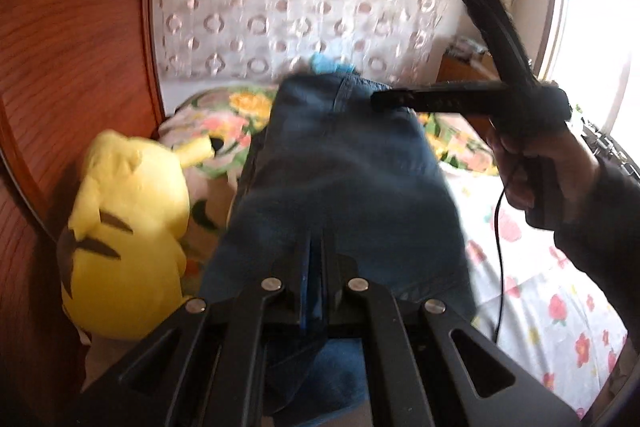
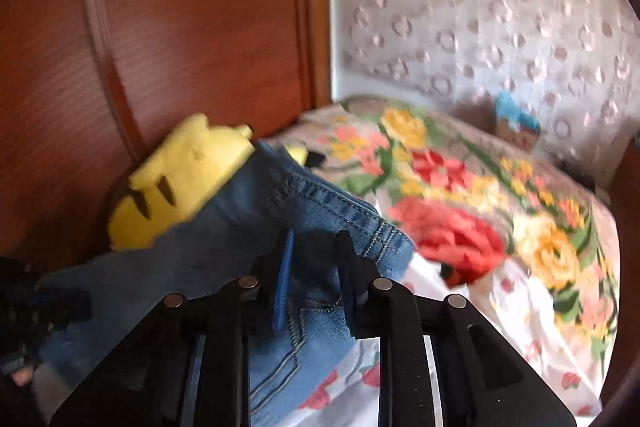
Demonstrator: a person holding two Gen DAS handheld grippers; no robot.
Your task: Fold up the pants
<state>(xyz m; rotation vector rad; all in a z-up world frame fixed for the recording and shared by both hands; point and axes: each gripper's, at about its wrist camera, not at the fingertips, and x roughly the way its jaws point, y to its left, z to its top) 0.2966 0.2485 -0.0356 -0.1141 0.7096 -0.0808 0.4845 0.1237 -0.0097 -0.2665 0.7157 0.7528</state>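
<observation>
The left gripper (image 1: 316, 263) was clamped tight on the jeans (image 1: 340, 179); only its view caught the person's hand (image 1: 532, 163). The right gripper (image 2: 316, 279) was pinched on the denim's stitched edge, above the floral bedsheet (image 2: 520, 307), beside a yellow plush toy (image 2: 180, 179).

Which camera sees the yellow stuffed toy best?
The left wrist view: the yellow stuffed toy shows nearly whole there, beside the jeans. In the right wrist view the jeans cover its lower part, so only its top peeks out.
</observation>
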